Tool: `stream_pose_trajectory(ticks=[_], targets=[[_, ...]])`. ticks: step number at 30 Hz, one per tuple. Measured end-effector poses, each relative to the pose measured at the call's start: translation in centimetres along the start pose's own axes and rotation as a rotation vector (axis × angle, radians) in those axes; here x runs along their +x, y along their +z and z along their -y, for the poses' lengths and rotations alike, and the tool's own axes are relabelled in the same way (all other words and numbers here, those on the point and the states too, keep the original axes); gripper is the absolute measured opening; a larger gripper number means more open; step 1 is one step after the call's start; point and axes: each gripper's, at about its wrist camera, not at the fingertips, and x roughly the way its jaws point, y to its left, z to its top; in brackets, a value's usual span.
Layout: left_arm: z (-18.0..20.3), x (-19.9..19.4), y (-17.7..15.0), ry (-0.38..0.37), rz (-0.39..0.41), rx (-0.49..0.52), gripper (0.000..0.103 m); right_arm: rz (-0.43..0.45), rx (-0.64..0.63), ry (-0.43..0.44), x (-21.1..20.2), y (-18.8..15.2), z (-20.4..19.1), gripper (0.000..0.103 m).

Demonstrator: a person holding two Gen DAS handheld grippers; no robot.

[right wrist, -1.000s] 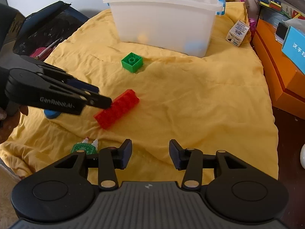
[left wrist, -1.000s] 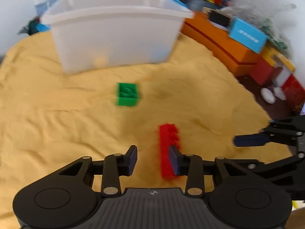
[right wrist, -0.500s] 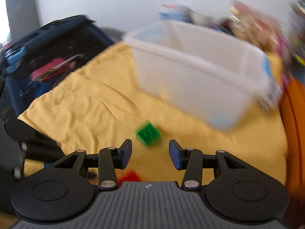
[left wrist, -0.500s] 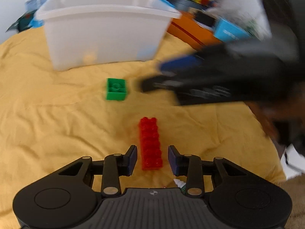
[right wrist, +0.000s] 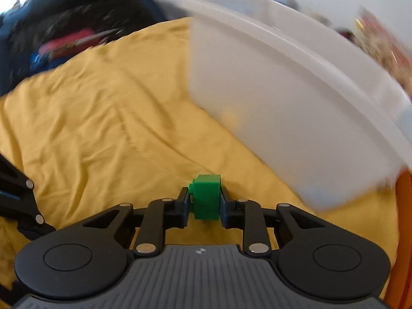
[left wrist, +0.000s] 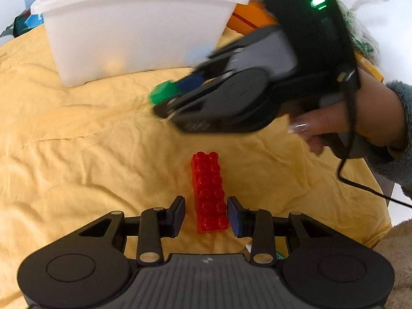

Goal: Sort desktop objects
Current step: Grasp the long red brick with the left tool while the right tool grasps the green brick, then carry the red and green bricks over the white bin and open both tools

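A long red brick [left wrist: 209,193] lies on the yellow cloth between the fingers of my open left gripper [left wrist: 206,215]; the pads stand a little apart from its sides. My right gripper [right wrist: 204,202] is shut on a small green brick [right wrist: 206,197]. In the left wrist view the right gripper [left wrist: 177,95] reaches in from the right with the green brick [left wrist: 162,94] at its tip, in front of the white plastic bin [left wrist: 134,28]. The bin [right wrist: 296,90] fills the right of the right wrist view.
The yellow cloth [left wrist: 77,141] covers the table. Orange boxes [left wrist: 247,18] stand behind the bin at the right. A dark bag with pink items [right wrist: 64,38] lies beyond the cloth's far left edge. The cloth ends at the right [left wrist: 381,226].
My right gripper swung left to the green brick and shut on it. My left gripper centred on the red brick, which now lies between its open fingers.
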Motion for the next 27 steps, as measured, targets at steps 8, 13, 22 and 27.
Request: stream_pose_trajectory(ticks=[8, 13, 22, 27], targets=[[-0.6, 0.0, -0.3, 0.022, 0.008, -0.034, 0.041, -0.07, 0.443, 0.148, -5.9, -6.1, 3.9, 0.026], [-0.2, 0.5, -0.1, 0.056, -0.006, -0.005, 0.041, -0.123, 0.649, 0.333, -5.6, -9.5, 3.2, 0.03], [1.1, 0.7, 0.0, 0.101, -0.008, 0.018, 0.042, -0.025, 0.5, 0.066, -9.8, -10.0, 3.3, 0.055], [1.8, 1.1, 0.2, 0.116, 0.0, 0.032, 0.042, -0.032, 0.435, 0.053, -8.4, -9.3, 1.2, 0.055]])
